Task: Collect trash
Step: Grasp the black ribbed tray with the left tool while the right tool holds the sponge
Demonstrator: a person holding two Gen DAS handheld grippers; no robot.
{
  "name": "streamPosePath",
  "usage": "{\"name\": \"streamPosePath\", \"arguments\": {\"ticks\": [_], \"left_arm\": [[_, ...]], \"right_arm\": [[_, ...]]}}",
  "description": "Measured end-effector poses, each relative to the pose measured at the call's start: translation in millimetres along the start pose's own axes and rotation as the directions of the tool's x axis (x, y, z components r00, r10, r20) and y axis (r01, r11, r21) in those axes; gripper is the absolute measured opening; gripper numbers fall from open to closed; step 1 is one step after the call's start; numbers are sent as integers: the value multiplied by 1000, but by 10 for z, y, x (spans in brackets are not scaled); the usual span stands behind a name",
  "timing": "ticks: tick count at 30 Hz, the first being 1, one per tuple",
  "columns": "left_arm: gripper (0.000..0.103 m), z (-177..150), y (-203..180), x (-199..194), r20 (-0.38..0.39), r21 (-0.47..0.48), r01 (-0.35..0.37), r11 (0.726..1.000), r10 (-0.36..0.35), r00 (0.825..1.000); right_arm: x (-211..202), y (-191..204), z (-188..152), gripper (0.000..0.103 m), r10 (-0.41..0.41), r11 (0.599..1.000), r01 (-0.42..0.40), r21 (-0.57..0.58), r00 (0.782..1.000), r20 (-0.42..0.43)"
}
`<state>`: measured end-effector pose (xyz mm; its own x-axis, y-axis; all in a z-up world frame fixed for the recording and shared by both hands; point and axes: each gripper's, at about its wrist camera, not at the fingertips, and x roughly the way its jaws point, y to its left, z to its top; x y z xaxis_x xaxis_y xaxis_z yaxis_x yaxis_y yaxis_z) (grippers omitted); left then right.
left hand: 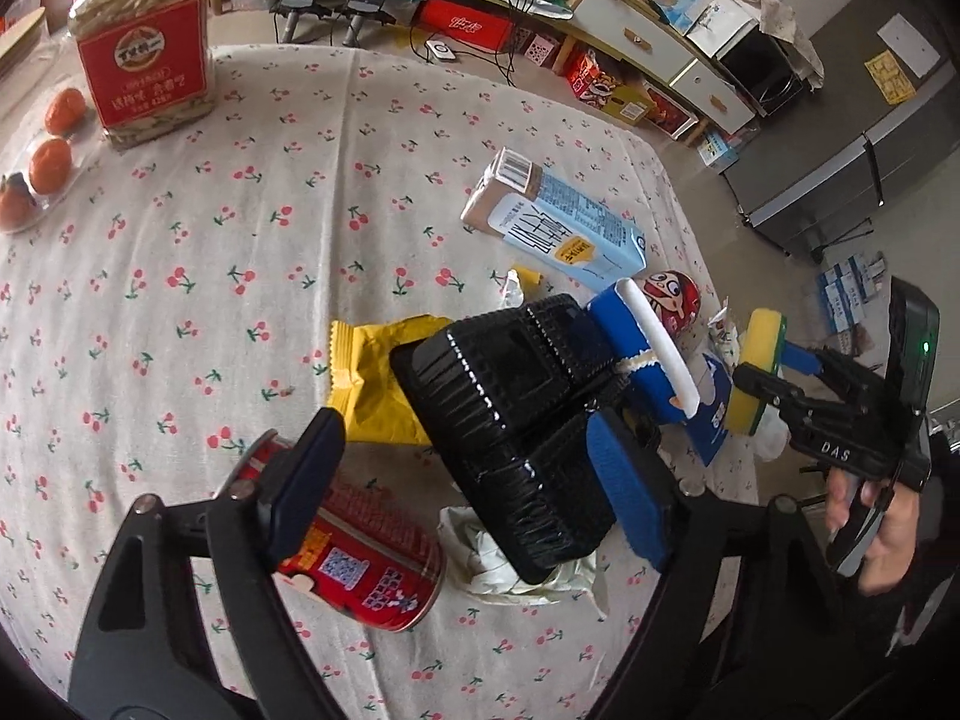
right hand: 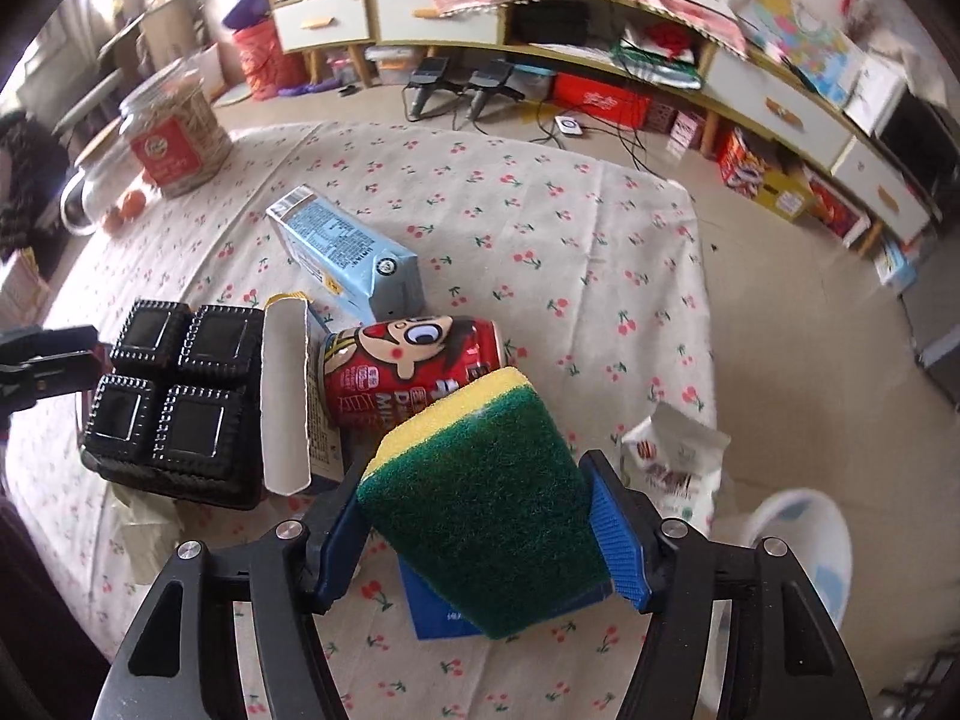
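Here the right gripper (right hand: 486, 534) is clamped on a sponge (right hand: 480, 504), yellow foam with a dark green scouring face, its blue pads pressing the sponge's two sides above the table's near edge. The left gripper (left hand: 474, 480) stands spread around a black plastic tray (left hand: 510, 420) with four square, ribbed compartments; the blue pad on the right lies against the tray's side, the other finger is apart from it, in front of a red can (left hand: 372, 552) lying on its side. The tray sits tilted on crumpled white paper (left hand: 528, 570) near the table's near edge, on the cherry-print tablecloth (left hand: 240, 240). Behind it lie a yellow wrapper (left hand: 378, 384), a light blue milk carton (left hand: 558, 222) on its side towards the far right corner, and a red cartoon-face can (right hand: 414, 366).
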<state>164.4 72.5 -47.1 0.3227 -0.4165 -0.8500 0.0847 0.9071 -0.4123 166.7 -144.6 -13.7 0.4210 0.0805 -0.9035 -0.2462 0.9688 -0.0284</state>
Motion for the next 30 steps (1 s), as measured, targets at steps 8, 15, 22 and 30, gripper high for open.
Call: {"name": "streamPosePath", "arguments": {"ticks": [8, 15, 22, 30], "left_arm": [[61, -12, -91, 198, -63, -74, 46, 996, -51, 997], [13, -56, -188, 109, -29, -16, 52, 999, -52, 998], [63, -70, -245, 57, -37, -8, 47, 999, -47, 998], [72, -221, -362, 314, -120, -21, 40, 999, -42, 992]], "right_arm": [[-174, -154, -235, 68, 29, 996, -32, 81, 999, 27], [-238, -343, -391, 68, 32, 991, -34, 133, 999, 22], [-315, -443, -477, 68, 40, 985, -45, 169, 999, 29], [-357, -496, -577, 69, 32, 983, -36, 183, 999, 25]]}}
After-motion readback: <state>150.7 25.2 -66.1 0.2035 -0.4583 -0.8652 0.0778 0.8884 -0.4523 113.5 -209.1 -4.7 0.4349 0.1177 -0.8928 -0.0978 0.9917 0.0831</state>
